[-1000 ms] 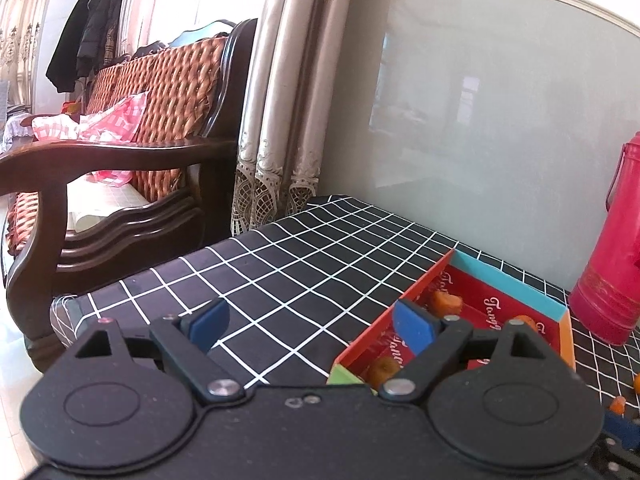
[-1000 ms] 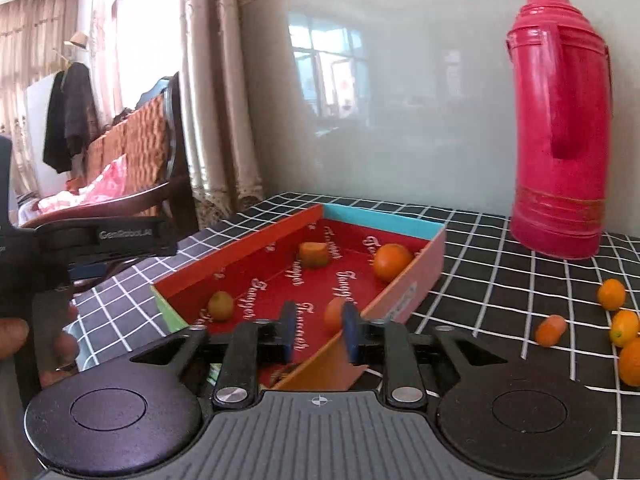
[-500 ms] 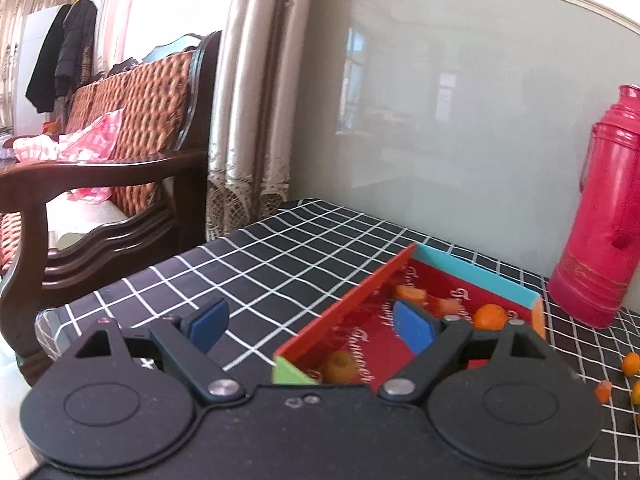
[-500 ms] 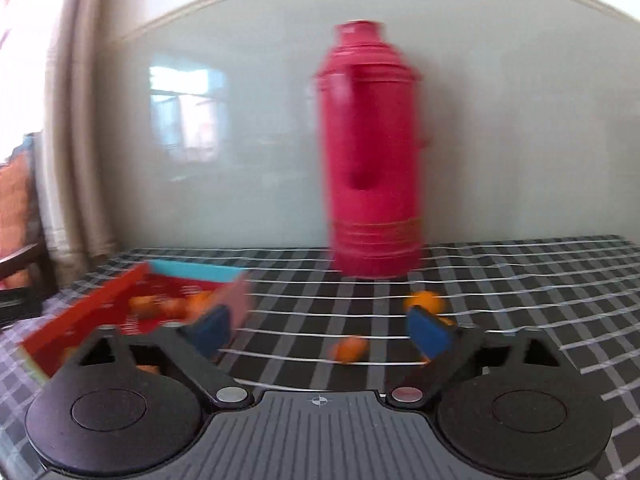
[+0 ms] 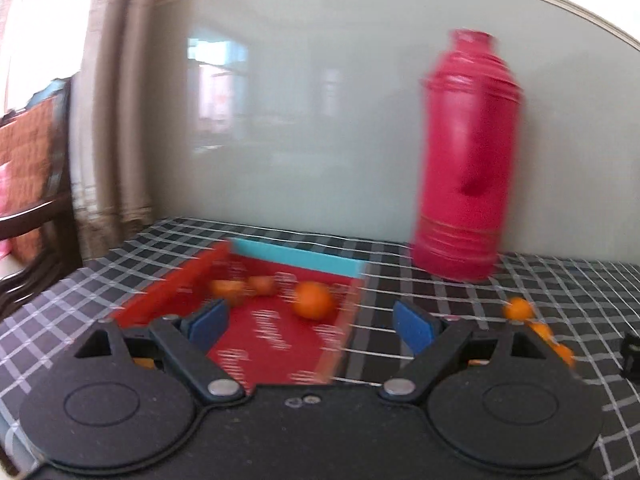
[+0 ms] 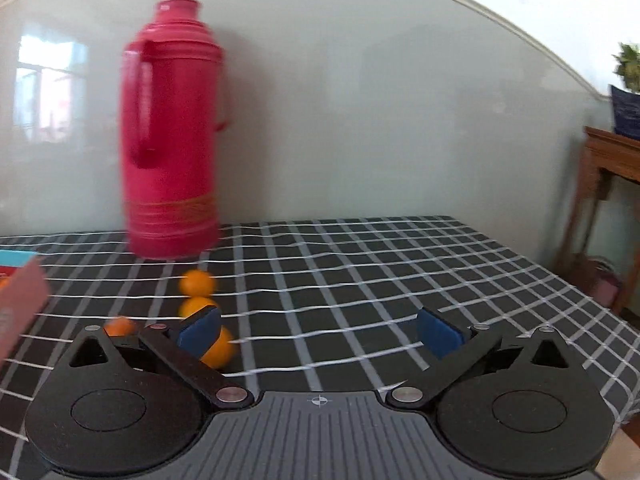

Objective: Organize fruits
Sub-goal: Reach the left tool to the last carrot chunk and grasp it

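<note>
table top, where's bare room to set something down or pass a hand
Free: the checked cloth right of the red thermos, out to the far right edge. Also the strip between the red tray and the thermos.

Crowded: the loose oranges in front of the thermos, by the right tool, and the tray floor with its fruit.

Home living room: curtain (image 5: 116,120) and upholstered wooden sofa (image 5: 28,168) past the table's left edge, red thermos (image 6: 172,136) on checkered tablecloth (image 6: 360,264), wooden side stand (image 6: 608,184) with potted plant (image 6: 628,88).
</note>
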`<action>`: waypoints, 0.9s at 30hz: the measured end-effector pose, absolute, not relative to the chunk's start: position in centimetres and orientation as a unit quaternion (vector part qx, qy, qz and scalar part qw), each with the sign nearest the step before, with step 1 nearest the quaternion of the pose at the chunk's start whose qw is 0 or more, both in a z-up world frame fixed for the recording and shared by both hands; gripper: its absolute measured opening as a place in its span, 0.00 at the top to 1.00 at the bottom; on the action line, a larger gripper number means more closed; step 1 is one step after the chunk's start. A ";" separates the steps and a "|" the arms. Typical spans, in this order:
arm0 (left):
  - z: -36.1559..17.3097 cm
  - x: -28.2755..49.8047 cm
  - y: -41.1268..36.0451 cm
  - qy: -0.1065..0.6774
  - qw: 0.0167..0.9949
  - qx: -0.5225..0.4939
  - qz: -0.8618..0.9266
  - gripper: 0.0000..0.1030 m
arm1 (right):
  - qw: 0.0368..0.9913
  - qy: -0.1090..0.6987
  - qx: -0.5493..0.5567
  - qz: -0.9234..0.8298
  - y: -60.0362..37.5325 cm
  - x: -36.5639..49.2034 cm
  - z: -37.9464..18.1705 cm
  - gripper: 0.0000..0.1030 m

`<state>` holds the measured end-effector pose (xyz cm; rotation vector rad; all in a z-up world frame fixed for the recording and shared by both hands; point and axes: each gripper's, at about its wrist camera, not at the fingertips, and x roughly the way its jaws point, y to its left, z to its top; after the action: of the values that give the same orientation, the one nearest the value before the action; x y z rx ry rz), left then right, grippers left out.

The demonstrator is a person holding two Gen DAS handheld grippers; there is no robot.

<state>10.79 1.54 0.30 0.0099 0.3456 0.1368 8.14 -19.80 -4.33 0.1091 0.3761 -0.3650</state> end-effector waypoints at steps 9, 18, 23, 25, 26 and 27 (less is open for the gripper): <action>-2.2 13.5 -4.0 0.208 0.977 0.048 -0.004 0.28 | 0.943 0.200 0.041 -0.262 -23.4 7.3 -5.0 0.00; -3.4 16.1 -6.4 0.232 0.970 0.070 -0.020 0.30 | 0.939 0.203 0.055 -0.272 -26.0 6.4 -5.2 0.00; -4.0 17.6 -6.8 0.249 0.966 0.072 -0.028 0.36 | 0.940 0.202 0.069 -0.267 -26.8 6.0 -5.1 0.00; -4.3 18.2 -7.0 0.255 0.964 0.074 -0.025 0.38 | 0.941 0.202 0.075 -0.262 -27.0 6.0 -5.0 0.00; -4.5 18.5 -7.1 0.258 0.963 0.073 -0.027 0.39 | 0.941 0.202 0.078 -0.260 -27.1 6.0 -4.9 0.00; -4.6 18.8 -7.2 0.260 0.962 0.074 -0.031 0.42 | 0.941 0.202 0.079 -0.259 -27.2 6.0 -4.9 0.00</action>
<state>18.78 -7.20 -4.60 0.1494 0.5268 -0.0631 5.98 -27.19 -4.90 0.1611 0.4121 -0.5288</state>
